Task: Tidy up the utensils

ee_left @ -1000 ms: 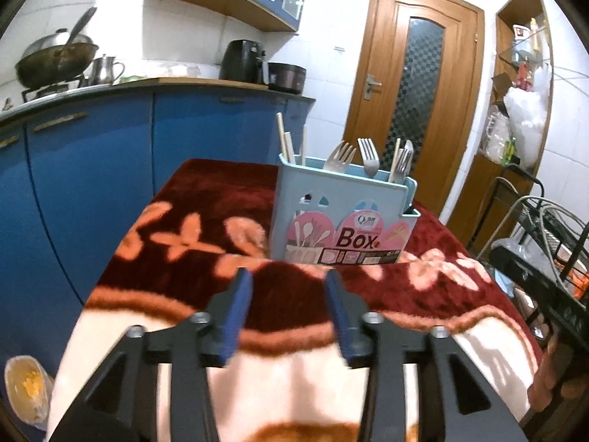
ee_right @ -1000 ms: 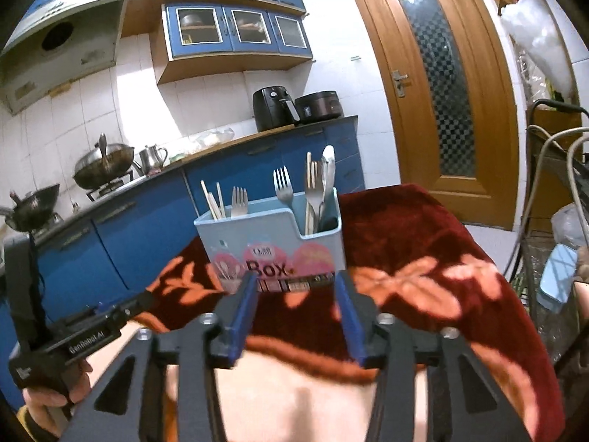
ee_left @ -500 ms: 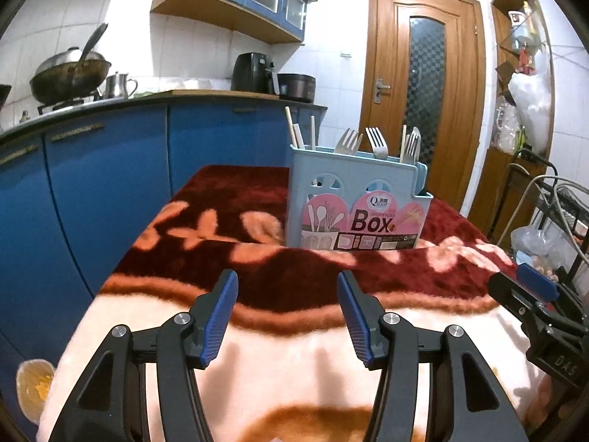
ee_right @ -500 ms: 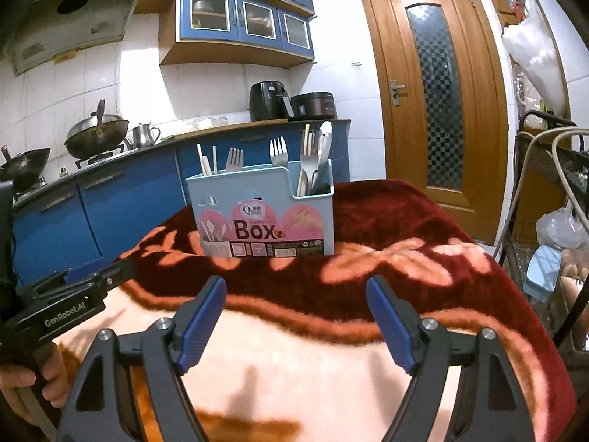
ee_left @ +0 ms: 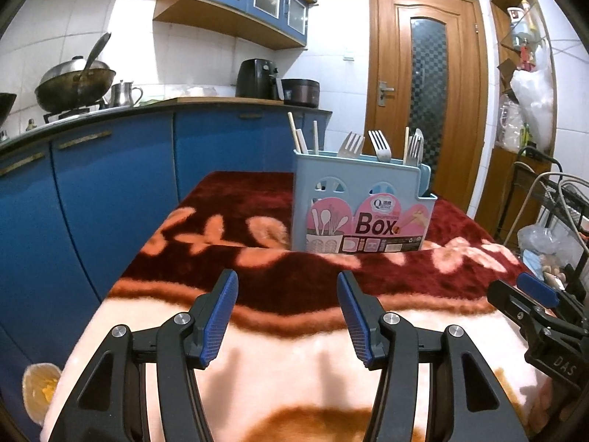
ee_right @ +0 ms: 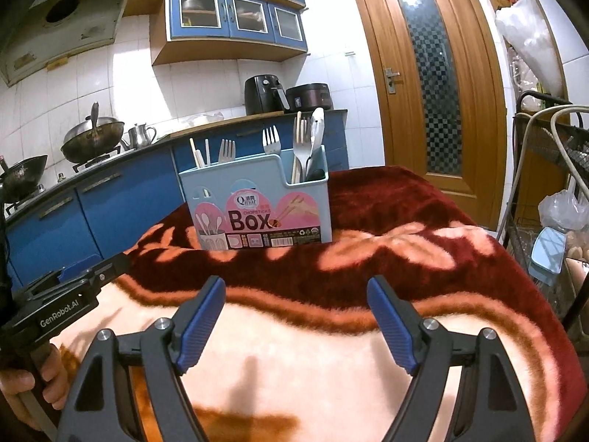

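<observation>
1. Standing upright on the far, dark-red part of the blanket (ee_left: 257, 364): one pale blue utensil box (ee_left: 362, 210), label reading "Box" facing you. From your left gripper it lies at 1 o'clock; from your right, at 11 o'clock.
2. Contents, left end of the box: chopsticks (ee_left: 302, 138), leaning slightly.
3. Contents, middle: two forks (ee_left: 379, 145), tines up.
4. Contents, lower right-hand compartment: spoons (ee_right: 313, 140) with more chopsticks, handles down.
5. Your left gripper (ee_left: 286, 315): fingers moderately apart, nothing between the blue pads (ee_left: 217, 322), tips over the pale part of the blanket, well short of the box.
6. Your right gripper (ee_right: 295, 326): fingers spread wide, nothing held, also over the pale part, apart from the box.
7. Your left hand (ee_right: 25, 383): wrapped round the left gripper's handle, seen at 8 o'clock in the right wrist view.
8. Background, 10 o'clock: blue cabinets (ee_left: 110, 184) under a counter carrying a wok (ee_left: 73, 83), a metal kettle (ee_left: 125, 94) and a black air fryer (ee_left: 257, 79).
9. Background, 1 o'clock: wooden door (ee_left: 429, 84) with a patterned glass panel.
</observation>
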Demonstrator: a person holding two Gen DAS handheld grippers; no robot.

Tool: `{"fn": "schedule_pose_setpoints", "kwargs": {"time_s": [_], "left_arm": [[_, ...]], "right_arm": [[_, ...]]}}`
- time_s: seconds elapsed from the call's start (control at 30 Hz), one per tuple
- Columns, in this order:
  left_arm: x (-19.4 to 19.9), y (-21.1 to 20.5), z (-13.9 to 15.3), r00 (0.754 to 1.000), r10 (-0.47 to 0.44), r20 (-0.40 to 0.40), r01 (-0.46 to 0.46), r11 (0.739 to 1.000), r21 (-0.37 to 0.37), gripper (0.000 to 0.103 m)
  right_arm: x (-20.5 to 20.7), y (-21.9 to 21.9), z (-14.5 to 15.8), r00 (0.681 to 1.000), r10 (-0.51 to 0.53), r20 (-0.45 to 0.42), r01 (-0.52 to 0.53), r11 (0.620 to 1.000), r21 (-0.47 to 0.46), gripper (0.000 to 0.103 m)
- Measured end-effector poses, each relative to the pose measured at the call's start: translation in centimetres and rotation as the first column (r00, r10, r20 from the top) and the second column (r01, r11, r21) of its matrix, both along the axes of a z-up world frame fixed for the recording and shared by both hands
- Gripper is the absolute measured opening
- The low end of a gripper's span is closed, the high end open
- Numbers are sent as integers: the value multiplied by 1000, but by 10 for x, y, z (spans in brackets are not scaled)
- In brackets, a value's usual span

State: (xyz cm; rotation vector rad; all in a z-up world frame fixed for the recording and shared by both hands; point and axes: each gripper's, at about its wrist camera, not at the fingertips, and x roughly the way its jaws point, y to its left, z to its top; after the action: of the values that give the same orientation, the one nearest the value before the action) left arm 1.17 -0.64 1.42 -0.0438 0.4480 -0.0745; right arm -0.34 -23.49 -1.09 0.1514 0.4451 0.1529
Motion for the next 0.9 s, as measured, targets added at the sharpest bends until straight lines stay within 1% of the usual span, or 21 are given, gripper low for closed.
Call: {"fn": "schedule_pose_setpoints", "kwargs": {"time_s": [0.2,0.9], "left_arm": [[1,2,0,1000,3,-4,-3,1000,-16,57],[0,2,1,1000,12,1,-12,1000,-7,57]], "right_arm": [[0,0,0,1000,1,0,-1,1000,-2,82],[1,0,0,1000,1,-1,-1,1000,-2,82]]}}
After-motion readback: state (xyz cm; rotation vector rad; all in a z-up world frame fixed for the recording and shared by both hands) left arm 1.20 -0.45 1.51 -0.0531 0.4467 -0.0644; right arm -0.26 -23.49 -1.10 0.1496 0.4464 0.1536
